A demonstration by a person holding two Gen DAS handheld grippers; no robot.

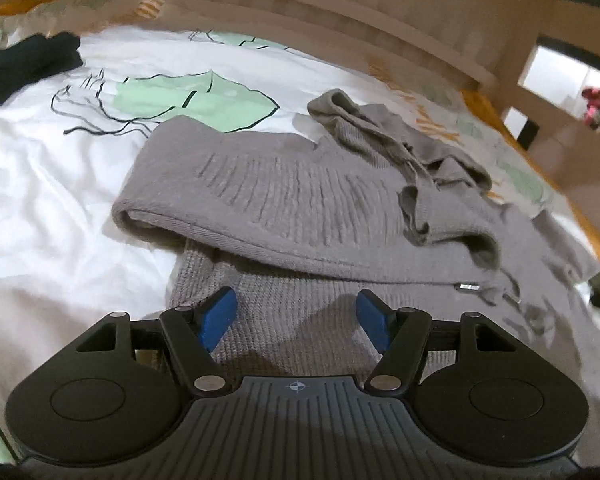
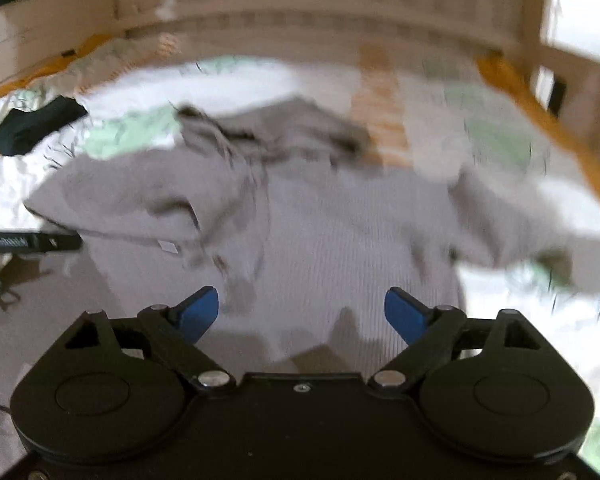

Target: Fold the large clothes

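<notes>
A grey knit sweater (image 1: 300, 196) lies on the bed, one sleeve folded across its body and its hood bunched at the upper right. My left gripper (image 1: 296, 316) hovers over the near hem, open, its blue pads apart with only fabric beneath them. In the blurred right wrist view the same sweater (image 2: 320, 224) spreads across the bed, the other sleeve stretching out to the right. My right gripper (image 2: 302, 312) is open above the sweater's lower part, nothing held between its blue pads.
The white bed sheet (image 1: 60, 184) has green leaf prints. A dark folded garment (image 1: 24, 64), also seen as the dark garment (image 2: 36, 124), lies at the far left. A wooden headboard (image 1: 300, 8) runs behind, an orange bed edge (image 2: 572, 148) to the right. The left tool's black tip (image 2: 32, 242) shows at left.
</notes>
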